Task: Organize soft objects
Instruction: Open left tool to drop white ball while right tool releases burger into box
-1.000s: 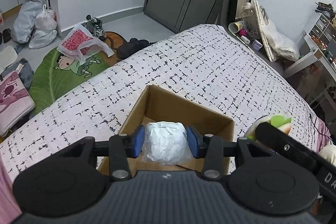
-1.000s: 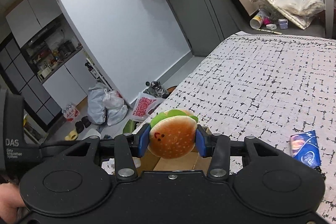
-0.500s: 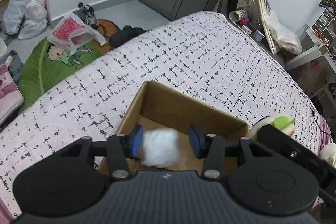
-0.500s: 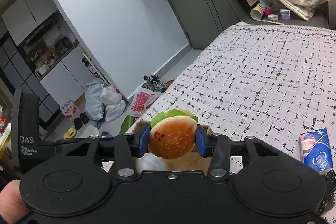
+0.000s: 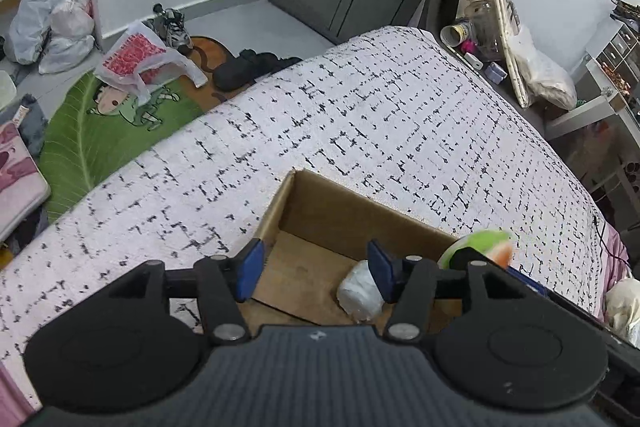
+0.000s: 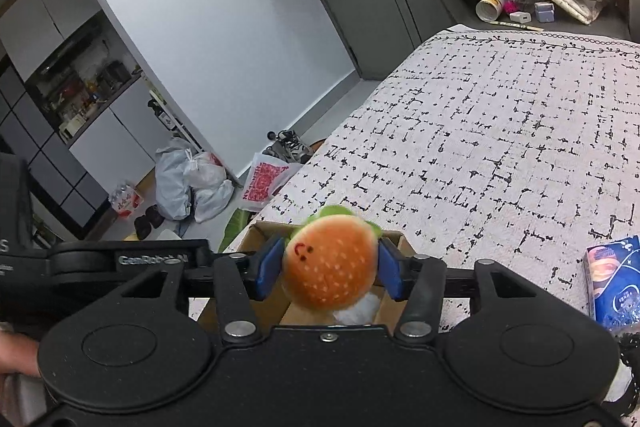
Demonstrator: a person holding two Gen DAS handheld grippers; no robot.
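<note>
An open cardboard box [image 5: 320, 203] sits on the patterned bedspread. A white soft bundle [image 5: 360, 294] lies on the box floor at its right side. My left gripper [image 5: 316, 271] is open and empty above the box's near edge. My right gripper [image 6: 329, 269] is over the same box [image 6: 260, 230]; its jaws have spread and the burger plush [image 6: 330, 269] sits between them, blurred, with small gaps on both sides. The plush also shows at the box's right edge in the left wrist view [image 5: 490, 245]. The white bundle shows below it [image 6: 360, 307].
A blue packet [image 6: 612, 283] lies on the bed [image 5: 380, 115] to the right of the box. Bags [image 5: 52, 23], shoes [image 5: 172, 27] and a green mat [image 5: 100, 131] cover the floor left of the bed. Clutter stands beyond the bed's far corner [image 5: 500, 47].
My left gripper opened and the white bundle dropped into the box. My right gripper moved over the box and its jaws spread from the burger plush.
</note>
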